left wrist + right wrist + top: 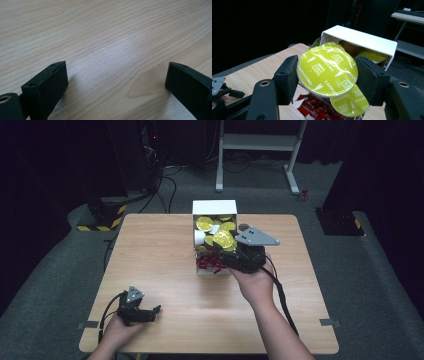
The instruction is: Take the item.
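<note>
A white box [214, 207] stands at the middle back of the table and holds several yellow-lidded coffee capsules and red packets [207, 263]. My right gripper [227, 245] is over the box, shut on one capsule [223, 239]. In the right gripper view the jaws press both sides of this yellow "Cappuccino" capsule [327, 71], with the white box [359, 38] and more capsules behind it and red packets [312, 107] below. My left gripper [155, 312] rests at the table's front left, open. Its black fingers [47, 85] stand wide apart over bare wood.
The wooden table [155, 255] is bare around the box. Beyond its far edge is dark floor with a white stand [257, 142] and black-and-yellow marked feet [102, 217]. A cable [280, 292] trails from my right gripper along the forearm.
</note>
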A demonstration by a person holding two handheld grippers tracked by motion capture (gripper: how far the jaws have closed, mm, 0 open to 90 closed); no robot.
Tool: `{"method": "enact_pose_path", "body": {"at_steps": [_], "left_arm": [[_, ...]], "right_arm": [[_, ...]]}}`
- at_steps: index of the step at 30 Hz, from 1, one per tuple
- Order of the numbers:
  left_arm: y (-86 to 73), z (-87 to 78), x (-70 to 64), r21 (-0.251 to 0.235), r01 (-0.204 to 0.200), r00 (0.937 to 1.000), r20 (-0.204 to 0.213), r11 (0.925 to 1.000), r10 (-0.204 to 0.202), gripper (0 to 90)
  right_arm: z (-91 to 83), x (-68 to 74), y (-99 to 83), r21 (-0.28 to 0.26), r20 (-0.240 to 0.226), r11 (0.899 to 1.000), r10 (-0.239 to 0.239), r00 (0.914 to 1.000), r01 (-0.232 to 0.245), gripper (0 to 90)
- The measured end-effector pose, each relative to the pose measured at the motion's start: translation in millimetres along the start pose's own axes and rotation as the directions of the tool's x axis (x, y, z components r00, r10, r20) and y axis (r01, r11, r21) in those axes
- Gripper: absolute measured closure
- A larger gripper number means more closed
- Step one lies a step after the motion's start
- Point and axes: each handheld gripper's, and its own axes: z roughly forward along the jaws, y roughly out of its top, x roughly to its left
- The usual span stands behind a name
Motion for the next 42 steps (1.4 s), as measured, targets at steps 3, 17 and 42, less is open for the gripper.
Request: {"method": "enact_pose_path", "body": {"at_steps": [3,17,42], "left_arm": [[0.1,0.1,-0.3,0.001,0.004,1.0,0.003,1.0,-0.004,4.8],[0.3,0.3,-0.4,0.002,0.005,1.0,0.003,1.0,-0.005,4.8],[1.0,0.8,-0.5,0.005,0.008,0.9999,0.007,1.0,-0.008,4.8]], "right_arm": [[-5.7,-0.2,-4.4,0.001,0.001,1.0,0.001,1.0,-0.001,38.0],[-26.0,-2.3,-23.9,-0.001,0.008,1.0,0.008,0.9999,-0.008,38.0],[-37.0,3.9,-82.2,0.068,0.029,0.998,0.008,0.9996,-0.01,38.0]]}}
